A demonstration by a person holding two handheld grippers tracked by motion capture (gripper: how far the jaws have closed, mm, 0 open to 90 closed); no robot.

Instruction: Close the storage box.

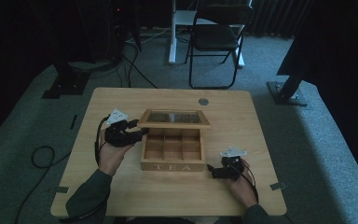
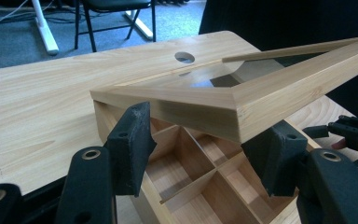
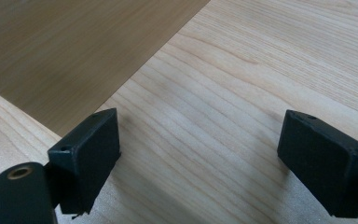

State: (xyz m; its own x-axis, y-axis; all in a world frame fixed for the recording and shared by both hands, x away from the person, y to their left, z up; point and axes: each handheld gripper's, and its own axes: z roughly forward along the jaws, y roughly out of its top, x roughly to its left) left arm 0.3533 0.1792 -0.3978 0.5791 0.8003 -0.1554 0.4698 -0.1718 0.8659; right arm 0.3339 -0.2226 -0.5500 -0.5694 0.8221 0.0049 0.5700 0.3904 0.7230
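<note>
Flanking the square wooden tea box (image 1: 172,150) — glass-paned lid (image 1: 174,118) raised — both grippers spread.

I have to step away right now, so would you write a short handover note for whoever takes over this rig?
Left gripper: open, fingers at the left corner of the raised lid, not clamped on it.
Right gripper: open, holding nothing, low over the table just right of the tea box.
Box: mid-table, "TEA" side toward the person; the lid is part open and tilted, and the compartments that show look empty.
Done: lid lifted off the box front.
Left: probably swing the lid fully open or closed; I cannot tell which.
</note>
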